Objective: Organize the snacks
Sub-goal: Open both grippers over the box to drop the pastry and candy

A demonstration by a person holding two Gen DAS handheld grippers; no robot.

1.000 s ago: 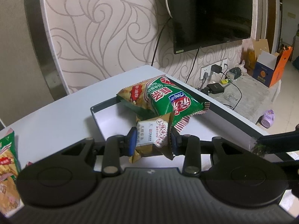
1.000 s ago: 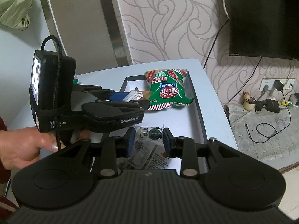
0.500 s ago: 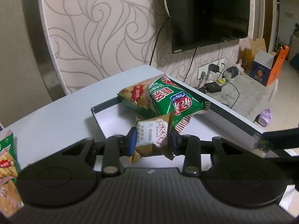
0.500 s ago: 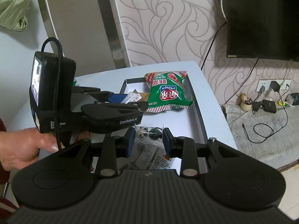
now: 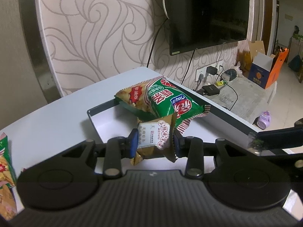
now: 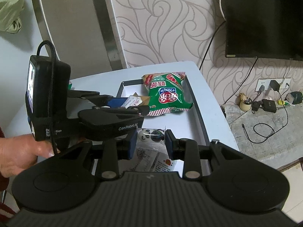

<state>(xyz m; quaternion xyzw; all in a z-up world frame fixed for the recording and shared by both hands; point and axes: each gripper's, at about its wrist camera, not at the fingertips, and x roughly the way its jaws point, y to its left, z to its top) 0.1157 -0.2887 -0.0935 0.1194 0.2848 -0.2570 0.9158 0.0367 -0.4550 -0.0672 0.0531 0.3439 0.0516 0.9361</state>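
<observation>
Over tray (image 5: pixel 98 121), 1 green bag (image 5: pixel 166 102), L fingers (image 5: pixel 132 145) pinching 1 brown pkt (image 5: pixel 154 140)

I am holding a small packet (image 5: pixel 153 140) over the tray (image 5: pixel 98 111), just before the big snack bag (image 5: pixel 164 102) lying at its far end. Right of it, my other tool is gripping a clear packet (image 6: pixel 151 135) nearer me.

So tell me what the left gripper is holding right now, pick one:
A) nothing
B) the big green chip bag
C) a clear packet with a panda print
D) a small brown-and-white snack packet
D: the left gripper has its blue pads pressed on both sides of a small brown-and-white snack packet, held over the tray just in front of the green chip bag.
</observation>
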